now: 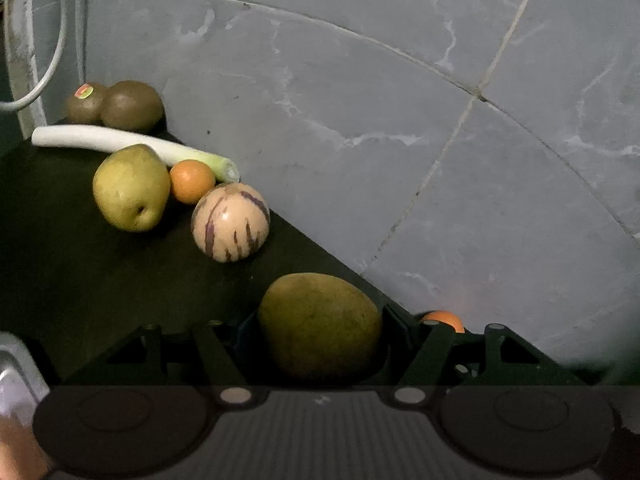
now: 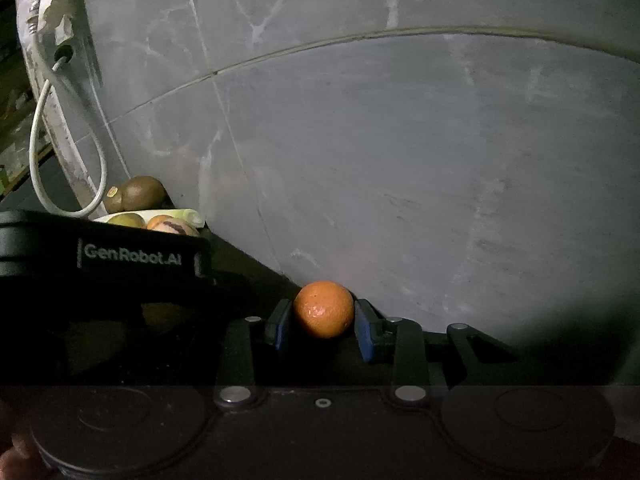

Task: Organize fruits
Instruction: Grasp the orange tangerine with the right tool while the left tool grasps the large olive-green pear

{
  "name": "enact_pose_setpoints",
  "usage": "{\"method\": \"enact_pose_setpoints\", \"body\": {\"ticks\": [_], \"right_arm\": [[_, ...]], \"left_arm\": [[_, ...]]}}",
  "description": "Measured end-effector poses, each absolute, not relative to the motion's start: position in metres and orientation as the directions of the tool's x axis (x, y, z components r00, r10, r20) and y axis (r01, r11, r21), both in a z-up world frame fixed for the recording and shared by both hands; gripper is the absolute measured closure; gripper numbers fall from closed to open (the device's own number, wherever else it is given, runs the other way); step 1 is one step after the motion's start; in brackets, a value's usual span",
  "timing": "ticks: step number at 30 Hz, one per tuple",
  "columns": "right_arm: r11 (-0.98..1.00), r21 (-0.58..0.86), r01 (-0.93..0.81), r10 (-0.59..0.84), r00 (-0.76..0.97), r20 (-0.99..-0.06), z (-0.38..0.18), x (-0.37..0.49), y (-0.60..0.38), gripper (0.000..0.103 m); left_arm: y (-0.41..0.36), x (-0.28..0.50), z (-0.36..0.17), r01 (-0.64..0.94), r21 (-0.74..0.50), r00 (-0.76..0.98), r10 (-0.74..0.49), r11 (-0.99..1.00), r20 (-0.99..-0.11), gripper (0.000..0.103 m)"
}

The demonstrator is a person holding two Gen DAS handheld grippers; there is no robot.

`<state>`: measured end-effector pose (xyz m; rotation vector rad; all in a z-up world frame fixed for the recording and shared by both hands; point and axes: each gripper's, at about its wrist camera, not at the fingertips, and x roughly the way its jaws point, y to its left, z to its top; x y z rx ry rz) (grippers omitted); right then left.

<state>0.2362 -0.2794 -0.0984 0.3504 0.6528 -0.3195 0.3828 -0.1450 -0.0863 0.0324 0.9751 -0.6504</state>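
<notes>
My left gripper [image 1: 320, 340] is shut on a large yellow-green mango [image 1: 320, 324] over the dark counter [image 1: 80, 280]. My right gripper [image 2: 323, 322] is shut on an orange [image 2: 324, 309] close to the grey wall; that orange peeks out at the right of the left wrist view [image 1: 444, 319]. Further along the counter lie a striped pepino melon [image 1: 230, 222], a small orange [image 1: 192, 181], a green pear [image 1: 130, 188], a leek [image 1: 132, 146] and two kiwis [image 1: 114, 104]. The kiwis also show in the right wrist view [image 2: 138, 193].
A grey marble-tiled wall [image 1: 400, 120] runs along the back of the counter. A white cable [image 2: 64, 152] hangs at the far left corner. The left gripper's body [image 2: 100, 260] crosses the left of the right wrist view. A metal edge [image 1: 12, 364] sits at lower left.
</notes>
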Motion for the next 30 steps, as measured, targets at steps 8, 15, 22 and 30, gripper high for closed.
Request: {"method": "enact_pose_setpoints", "body": {"ticks": [8,15,22,30], "right_arm": [[0.908,0.208,0.364,-0.150,0.746,-0.649,-0.093,0.212,-0.280,0.068],[0.929,0.185,0.320,-0.128,0.749,-0.650,-0.087,0.173,-0.278,0.068],[0.944,0.168,0.283,-0.114,0.761,-0.639,-0.078,0.136,-0.271,0.068],[0.962,0.171,0.212,-0.062,0.783,-0.619,-0.064,0.111,-0.248,0.068]], "left_arm": [[-0.138,0.356,-0.076,0.490,-0.288,0.397,-0.504,0.823,-0.767,0.034],[-0.125,0.323,-0.068,0.449,-0.326,0.413,-0.517,0.832,-0.749,0.034],[-0.098,0.285,-0.060,0.378,-0.366,0.439,-0.513,0.850,-0.738,0.034],[-0.060,0.240,-0.049,0.279,-0.390,0.500,-0.480,0.877,-0.721,0.034]]}}
